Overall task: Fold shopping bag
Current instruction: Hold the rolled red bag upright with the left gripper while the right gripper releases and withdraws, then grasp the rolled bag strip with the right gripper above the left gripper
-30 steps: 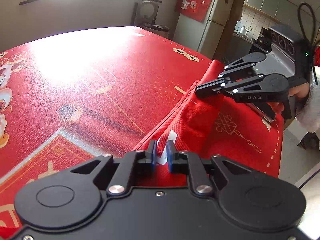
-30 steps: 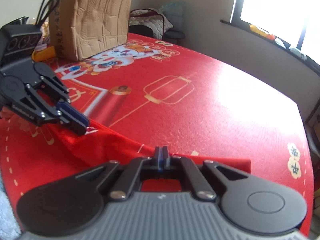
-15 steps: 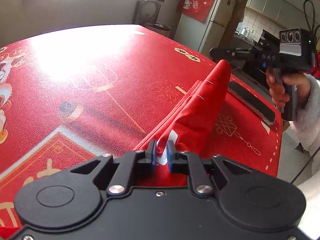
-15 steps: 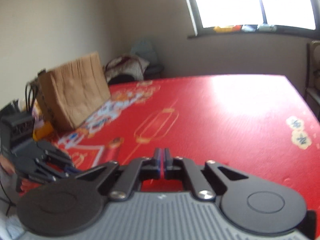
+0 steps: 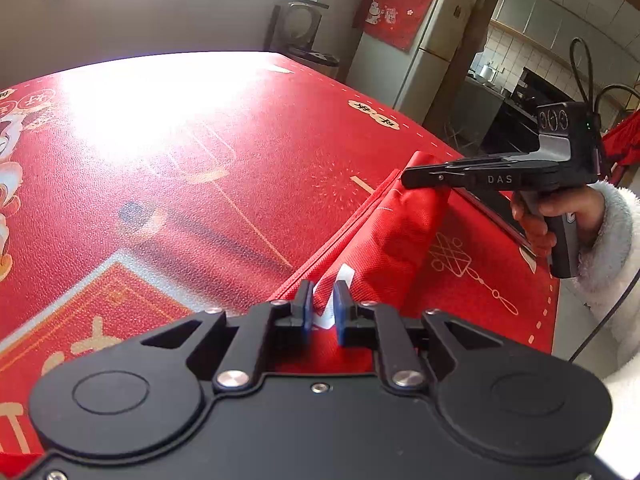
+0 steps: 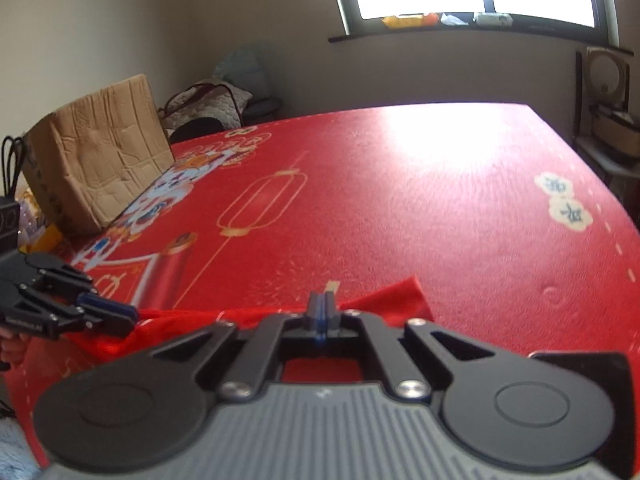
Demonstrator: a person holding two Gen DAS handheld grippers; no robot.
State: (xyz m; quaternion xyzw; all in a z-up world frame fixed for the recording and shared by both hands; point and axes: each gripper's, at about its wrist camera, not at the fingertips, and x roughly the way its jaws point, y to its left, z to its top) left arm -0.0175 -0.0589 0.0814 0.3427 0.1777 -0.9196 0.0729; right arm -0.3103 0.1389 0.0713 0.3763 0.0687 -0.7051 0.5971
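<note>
bag (image 5: 394, 236) on table (image 5: 192, 148), stretched between both grippers | left gripper (image 5: 321, 309) at near end | right gripper (image 5: 404, 179) at far end | cardboard box (image 6: 96, 160) at table's left edge, behind left gripper | fridge (image 5: 416, 40) beyond table

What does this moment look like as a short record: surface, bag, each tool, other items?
surface: table under a red festive tablecloth
bag: red fabric shopping bag, partly folded, lying at the near edge of the table
left tool: nearly closed, pinching one end of the bag by its white tag
right tool: shut, pinching the bag's other end
other items: cardboard box at the far left corner; fridge behind the table; dark flat object beside the bag, unidentifiable
</note>
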